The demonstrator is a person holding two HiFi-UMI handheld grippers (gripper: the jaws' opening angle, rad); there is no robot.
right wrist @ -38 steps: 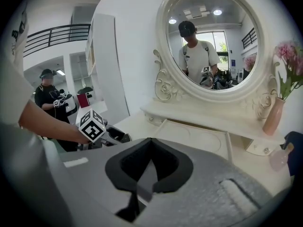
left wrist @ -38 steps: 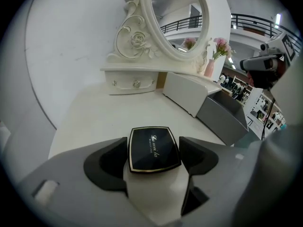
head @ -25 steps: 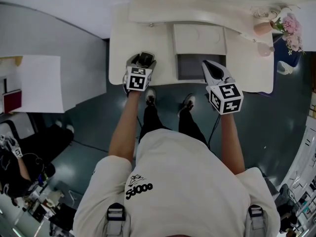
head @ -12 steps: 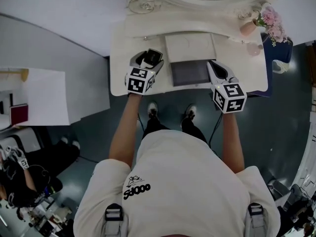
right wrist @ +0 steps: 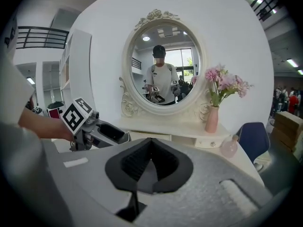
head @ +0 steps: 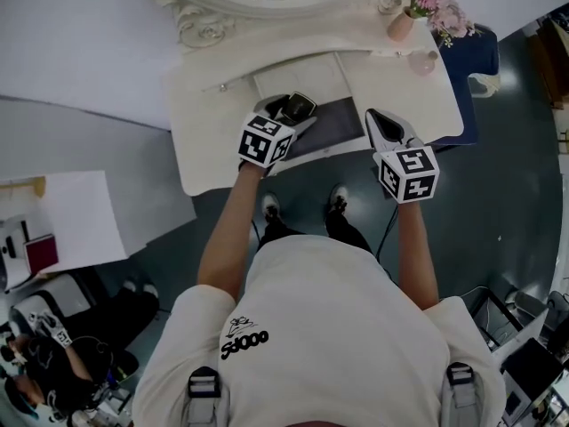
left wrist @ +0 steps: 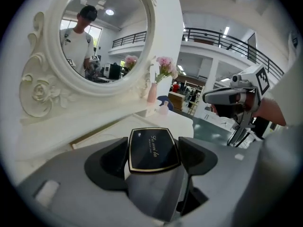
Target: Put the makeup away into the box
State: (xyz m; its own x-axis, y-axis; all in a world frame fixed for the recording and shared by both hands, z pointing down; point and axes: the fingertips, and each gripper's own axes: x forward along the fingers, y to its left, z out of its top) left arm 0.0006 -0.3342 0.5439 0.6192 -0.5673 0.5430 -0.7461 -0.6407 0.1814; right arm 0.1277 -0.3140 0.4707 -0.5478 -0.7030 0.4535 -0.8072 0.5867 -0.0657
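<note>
Compact (left wrist: pixel 154 149) between jaws of left claw (left wrist: pixel 155 153)

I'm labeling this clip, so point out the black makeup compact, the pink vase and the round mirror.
black makeup compact (left wrist: pixel 152 149), left gripper view, lid centre.
pink vase (right wrist: pixel 211 119), right gripper view, its body.
round mirror (right wrist: pixel 163 64), right gripper view, its glass.

Two tongs up: left tongs (head: pixel 296 111), right tongs (head: pixel 377 119). One black compact (left wrist: pixel 152 149), one mirror (right wrist: pixel 163 65), one pink vase (right wrist: pixel 211 119), one pink bottle (right wrist: pixel 229 147), one box (head: pixel 343 119).
</note>
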